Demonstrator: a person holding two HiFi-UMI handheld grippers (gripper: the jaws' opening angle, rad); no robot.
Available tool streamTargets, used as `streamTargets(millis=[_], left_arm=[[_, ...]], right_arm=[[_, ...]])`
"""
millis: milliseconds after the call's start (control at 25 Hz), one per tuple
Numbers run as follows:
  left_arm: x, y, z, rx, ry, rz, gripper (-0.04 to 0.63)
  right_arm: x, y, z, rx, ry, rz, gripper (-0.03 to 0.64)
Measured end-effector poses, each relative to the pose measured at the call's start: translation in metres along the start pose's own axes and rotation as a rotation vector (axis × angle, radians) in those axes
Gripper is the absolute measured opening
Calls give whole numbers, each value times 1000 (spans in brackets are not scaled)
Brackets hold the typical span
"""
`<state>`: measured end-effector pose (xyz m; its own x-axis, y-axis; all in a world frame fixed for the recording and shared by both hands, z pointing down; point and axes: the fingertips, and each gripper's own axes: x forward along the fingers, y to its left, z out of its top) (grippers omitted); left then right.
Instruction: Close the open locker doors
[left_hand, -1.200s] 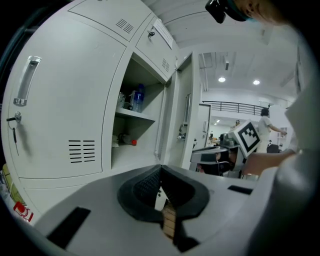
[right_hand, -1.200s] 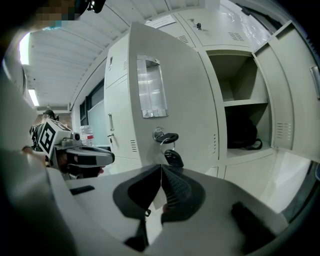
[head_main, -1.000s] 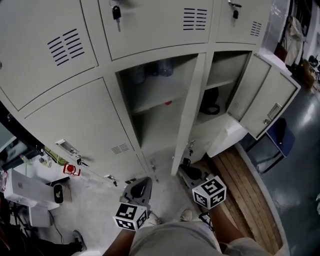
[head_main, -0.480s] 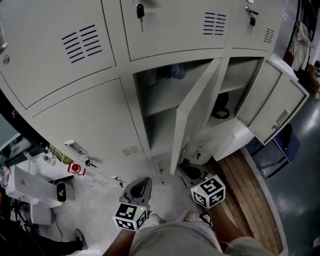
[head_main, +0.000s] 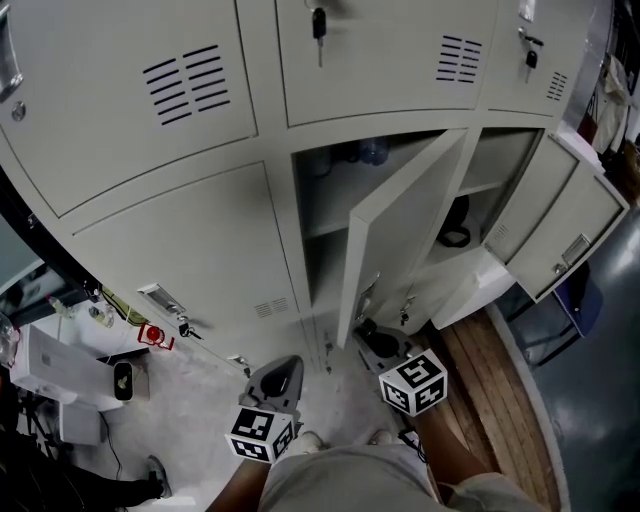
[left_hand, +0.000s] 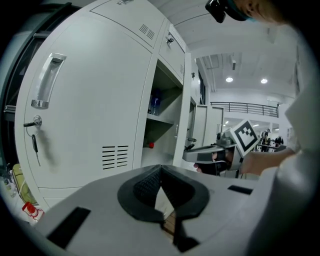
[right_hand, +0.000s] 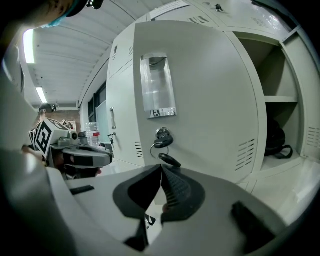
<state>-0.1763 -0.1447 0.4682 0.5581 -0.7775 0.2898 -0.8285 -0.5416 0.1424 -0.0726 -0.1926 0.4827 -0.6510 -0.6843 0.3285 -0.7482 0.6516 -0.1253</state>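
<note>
The middle lower locker door (head_main: 400, 235) stands half open, with its free edge low and towards me. The right lower locker door (head_main: 570, 225) is swung wide open to the right. My right gripper (head_main: 368, 335) is shut and empty, its tip close to the middle door's lower corner; I cannot tell if it touches. In the right gripper view that gripper (right_hand: 161, 169) faces the door's lock and hanging keys (right_hand: 164, 145). My left gripper (head_main: 283, 372) is shut and empty near the floor, and in its own view (left_hand: 160, 170) it points at the open compartment (left_hand: 162, 117).
A black bag (head_main: 455, 225) lies inside the right locker. The upper lockers are shut with keys (head_main: 319, 22) hanging. White boxes (head_main: 50, 375) and a red tag (head_main: 150, 335) lie at the left on the floor. A wooden pallet (head_main: 500, 400) lies at the right.
The middle door has swung leftward from edge-on towards its opening, now covering about half of it. My head view has tilted a little lower; both grippers have hardly moved.
</note>
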Motion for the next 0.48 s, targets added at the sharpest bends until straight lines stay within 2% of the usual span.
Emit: streamTargets(millis=[480], left_arm=[[-2,22,-1,-18,-2,39,14]], right_arm=[[29,-1,8,-5,1,16,28]])
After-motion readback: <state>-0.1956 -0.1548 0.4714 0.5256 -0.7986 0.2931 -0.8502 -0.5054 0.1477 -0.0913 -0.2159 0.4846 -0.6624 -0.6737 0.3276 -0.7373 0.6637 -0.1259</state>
